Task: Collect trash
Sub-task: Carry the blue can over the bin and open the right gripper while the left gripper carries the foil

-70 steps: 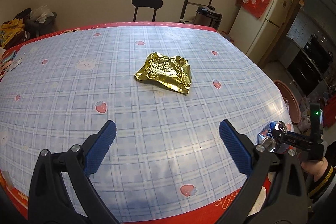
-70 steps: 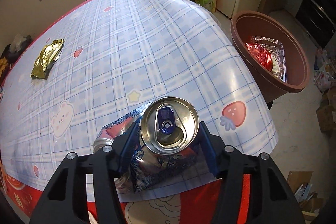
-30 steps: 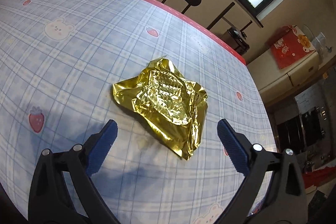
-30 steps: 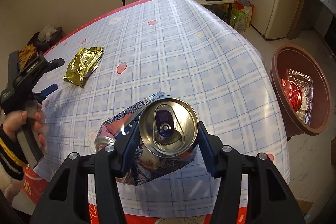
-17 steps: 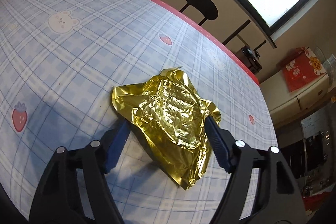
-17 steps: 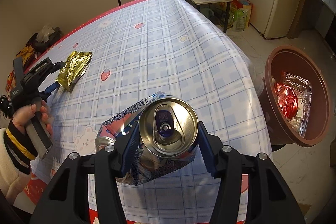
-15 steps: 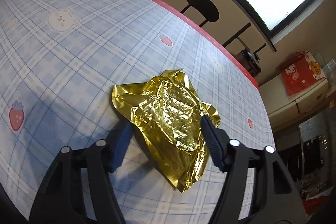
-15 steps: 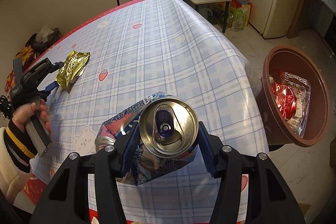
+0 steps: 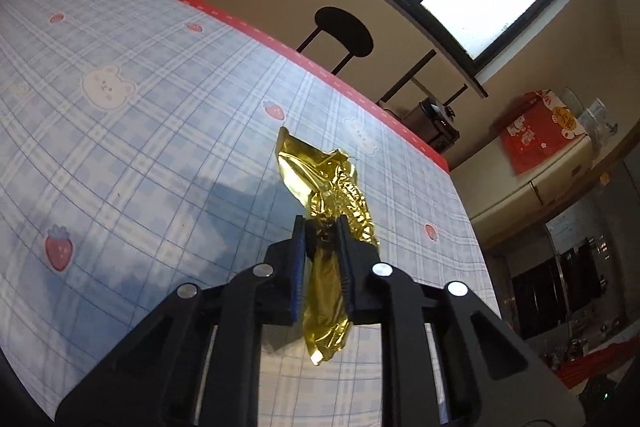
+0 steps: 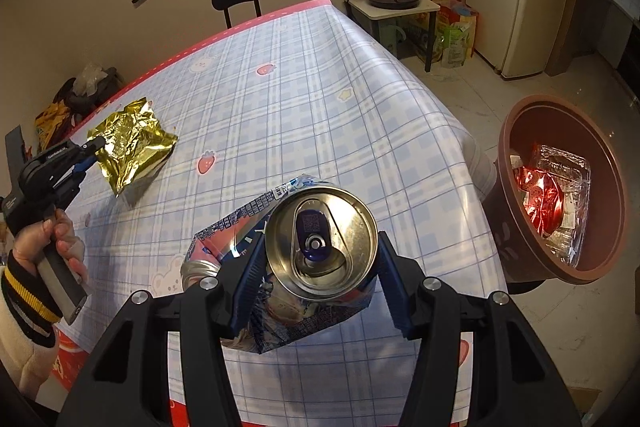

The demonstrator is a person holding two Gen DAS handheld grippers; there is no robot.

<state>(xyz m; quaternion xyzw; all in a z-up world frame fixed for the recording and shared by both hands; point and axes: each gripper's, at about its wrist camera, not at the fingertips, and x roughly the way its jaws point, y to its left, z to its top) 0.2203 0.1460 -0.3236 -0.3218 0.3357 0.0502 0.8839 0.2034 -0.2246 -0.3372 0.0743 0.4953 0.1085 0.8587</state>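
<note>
My left tongs [image 9: 321,227] have just closed on the crumpled gold foil wrapper [image 9: 332,195], lifting it off the checked worktop [image 9: 140,147]. My right tongs [image 10: 320,267] grip the crushed aluminium can [image 10: 320,247]; both seem ready for the brown bin [image 10: 560,267].

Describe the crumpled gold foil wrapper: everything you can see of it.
The crumpled gold foil wrapper is shiny, creased metallic film, empty-looking and flattened. The left gripper, whose jaws have just been closing, pinches one edge between its blue pads. It hangs partly lifted over the blue plaid tablecloth; whether the far end touches is unclear.
</note>
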